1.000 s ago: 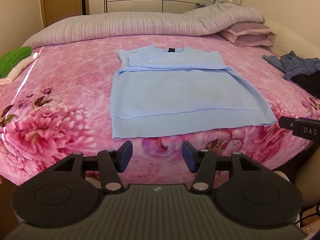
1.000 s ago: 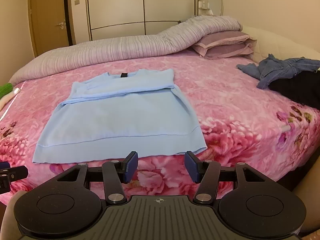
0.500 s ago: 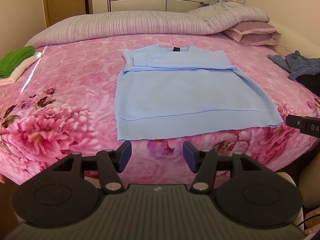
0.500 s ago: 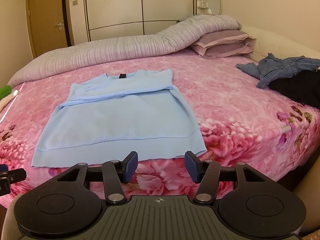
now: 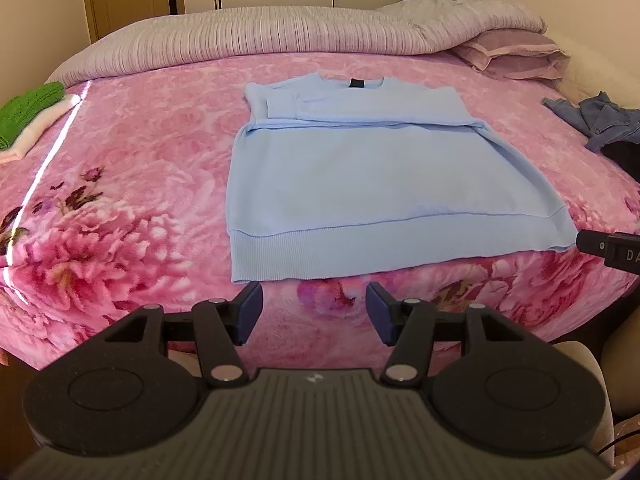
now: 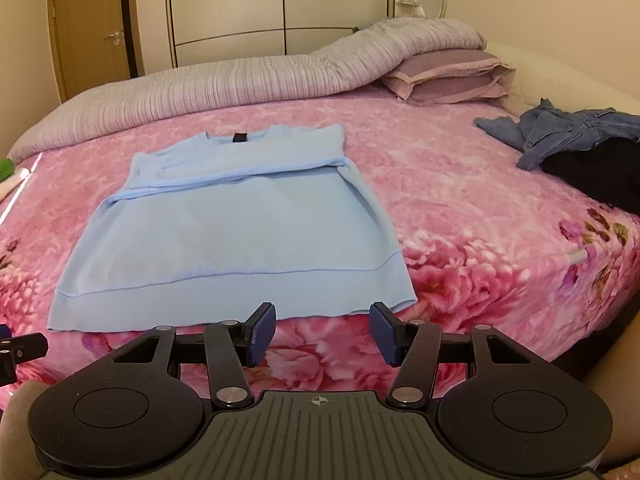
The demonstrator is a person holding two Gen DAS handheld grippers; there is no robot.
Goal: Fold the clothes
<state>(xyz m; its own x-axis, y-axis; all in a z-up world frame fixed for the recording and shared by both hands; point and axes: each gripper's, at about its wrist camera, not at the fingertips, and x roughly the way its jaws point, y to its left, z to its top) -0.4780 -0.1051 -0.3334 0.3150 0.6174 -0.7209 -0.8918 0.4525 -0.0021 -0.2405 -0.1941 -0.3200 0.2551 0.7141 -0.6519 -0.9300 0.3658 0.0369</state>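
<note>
A light blue sweater (image 5: 360,176) lies flat on the pink floral bed, both sleeves folded across its chest, collar away from me, ribbed hem toward me. The same sweater (image 6: 236,232) fills the middle of the right wrist view. My left gripper (image 5: 314,312) hangs open just short of the hem's left corner, holding nothing. My right gripper (image 6: 322,330) is open too, just short of the hem's right corner. Part of the right gripper (image 5: 608,250) shows at the right edge of the left wrist view.
The pink floral blanket (image 5: 120,184) covers the bed. A striped grey duvet (image 5: 280,36) and purple pillows (image 6: 448,76) lie at the far side. Folded green and white clothes (image 5: 28,116) sit far left; a denim garment (image 6: 560,132) on black cloth lies far right.
Both grippers have moved forward a little toward the sweater's hem, so the sweater looks larger and nearer. Both stay open and the sweater has not moved.
</note>
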